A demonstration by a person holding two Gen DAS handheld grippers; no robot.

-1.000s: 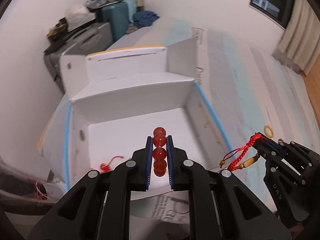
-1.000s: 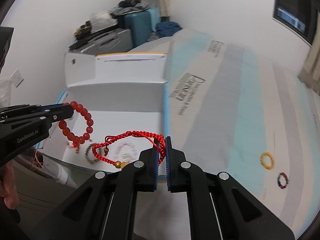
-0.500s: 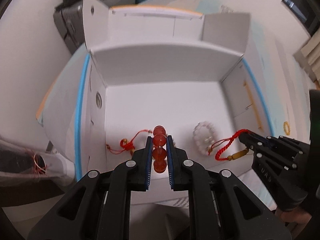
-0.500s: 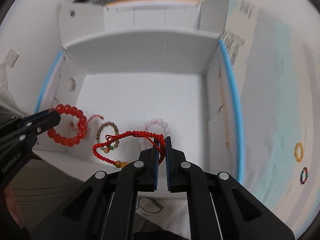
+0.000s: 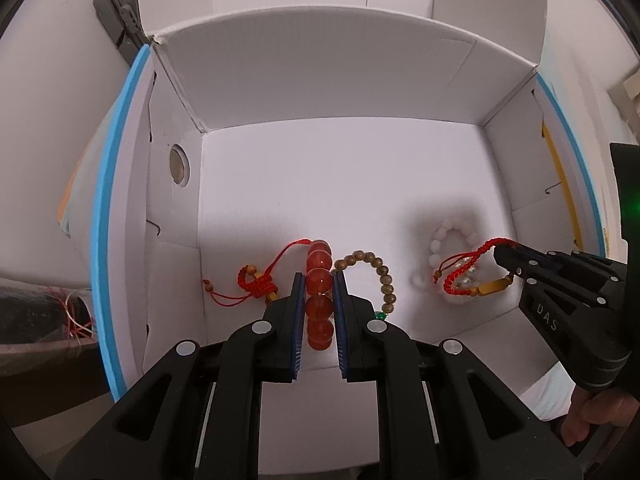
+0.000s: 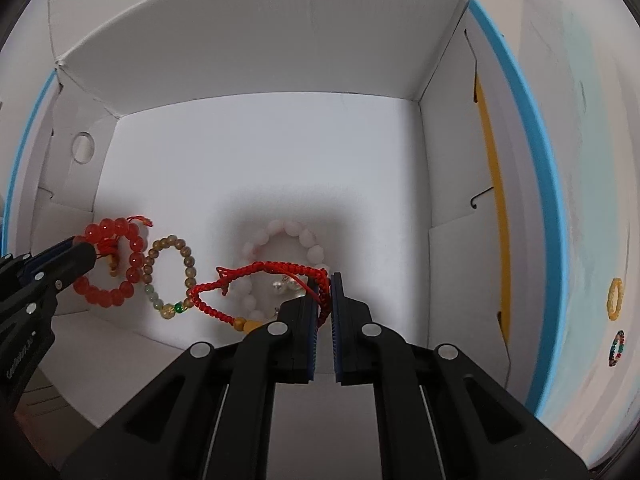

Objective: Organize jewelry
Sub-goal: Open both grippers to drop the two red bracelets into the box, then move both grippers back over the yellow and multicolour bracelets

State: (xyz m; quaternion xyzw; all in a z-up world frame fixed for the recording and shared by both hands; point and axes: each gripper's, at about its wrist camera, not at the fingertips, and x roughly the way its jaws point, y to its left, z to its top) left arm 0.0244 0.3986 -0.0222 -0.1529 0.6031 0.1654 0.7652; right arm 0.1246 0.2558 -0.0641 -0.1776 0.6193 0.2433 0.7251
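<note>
My left gripper (image 5: 319, 280) is shut on a red bead bracelet (image 5: 319, 276), held low inside the open white box (image 5: 320, 80); the bracelet also shows in the right wrist view (image 6: 116, 264). My right gripper (image 6: 324, 284) is shut on a red braided cord bracelet (image 6: 256, 276) with a gold bead, just above the box floor; the cord also shows in the left wrist view (image 5: 468, 264). On the box floor lie a brown bead bracelet (image 5: 376, 272), a pale pink bead bracelet (image 5: 448, 236) and a red knotted cord (image 5: 252, 280).
The box has tall white walls (image 6: 256, 52) and blue outer edges (image 5: 108, 200). Outside the box to the right, a yellow ring (image 6: 615, 298) and a multicoloured bead ring (image 6: 617, 347) lie on the striped surface (image 6: 580, 160).
Both grippers have moved forward and down into the box, still holding their bracelets. The box floor and the jewelry on it now fill both views.
</note>
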